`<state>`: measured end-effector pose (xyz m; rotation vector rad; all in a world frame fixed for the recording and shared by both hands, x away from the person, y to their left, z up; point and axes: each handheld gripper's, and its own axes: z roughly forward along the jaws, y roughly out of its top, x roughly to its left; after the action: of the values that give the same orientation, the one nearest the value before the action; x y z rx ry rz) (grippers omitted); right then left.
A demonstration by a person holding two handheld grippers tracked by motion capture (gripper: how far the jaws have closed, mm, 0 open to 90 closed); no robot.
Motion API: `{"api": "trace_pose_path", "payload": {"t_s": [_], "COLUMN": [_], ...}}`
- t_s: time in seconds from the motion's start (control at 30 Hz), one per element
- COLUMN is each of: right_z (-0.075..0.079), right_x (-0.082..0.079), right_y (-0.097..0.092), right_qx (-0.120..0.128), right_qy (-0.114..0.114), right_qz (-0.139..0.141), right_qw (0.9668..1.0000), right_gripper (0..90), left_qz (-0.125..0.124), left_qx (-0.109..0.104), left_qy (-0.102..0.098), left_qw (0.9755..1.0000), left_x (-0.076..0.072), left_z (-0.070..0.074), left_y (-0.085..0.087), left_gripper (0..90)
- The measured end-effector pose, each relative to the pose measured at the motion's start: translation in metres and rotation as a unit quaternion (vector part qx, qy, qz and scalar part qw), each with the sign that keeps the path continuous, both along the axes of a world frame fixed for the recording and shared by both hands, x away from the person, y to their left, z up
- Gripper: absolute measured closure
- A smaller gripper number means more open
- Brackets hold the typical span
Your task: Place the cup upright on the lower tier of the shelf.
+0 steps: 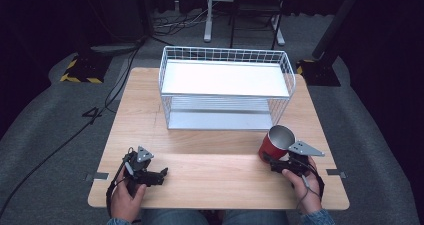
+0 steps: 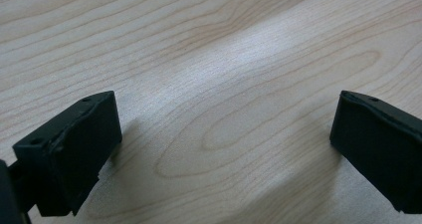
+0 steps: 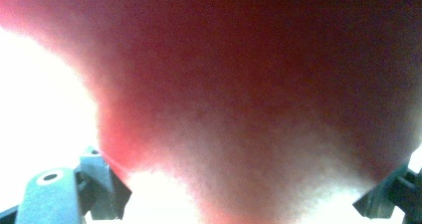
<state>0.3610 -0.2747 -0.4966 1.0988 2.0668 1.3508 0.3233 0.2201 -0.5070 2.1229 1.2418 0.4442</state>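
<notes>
Red cup (image 3: 259, 84) wall sits between the right tongs (image 1: 278, 164), which grasp it at the counter's (image 1: 210, 170) front right, tilted before the wire rack (image 1: 227, 87). It looks stiff, light and smooth-sided, so a mid-wall grip seems safest. Left tongs (image 2: 224, 149) rest released over bare wood.

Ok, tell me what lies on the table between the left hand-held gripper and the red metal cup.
Nothing: in the high view, bare light wooden tabletop runs from the left hand-held gripper to the red metal cup.
</notes>
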Motion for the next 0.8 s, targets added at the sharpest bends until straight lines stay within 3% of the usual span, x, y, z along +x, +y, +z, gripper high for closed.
{"api": "trace_pose_path", "payload": {"t_s": [0.4, 0.8], "right_z": [0.024, 0.042], "right_x": [0.008, 0.023], "right_y": [0.015, 0.042], "right_qx": [-0.002, -0.007], "right_qy": [-0.026, -0.030], "right_qz": [0.019, 0.050], "right_qw": [0.9995, 0.9983], "right_gripper": [16.3, 16.3], "left_qz": [0.000, 0.000], "left_qx": [0.000, 0.000], "left_qy": [0.000, 0.000], "left_qw": [1.0000, 1.0000], "left_x": [0.000, 0.000], "left_z": [0.000, 0.000], "left_y": [0.000, 0.000], "left_gripper": [0.1, 0.1]}}
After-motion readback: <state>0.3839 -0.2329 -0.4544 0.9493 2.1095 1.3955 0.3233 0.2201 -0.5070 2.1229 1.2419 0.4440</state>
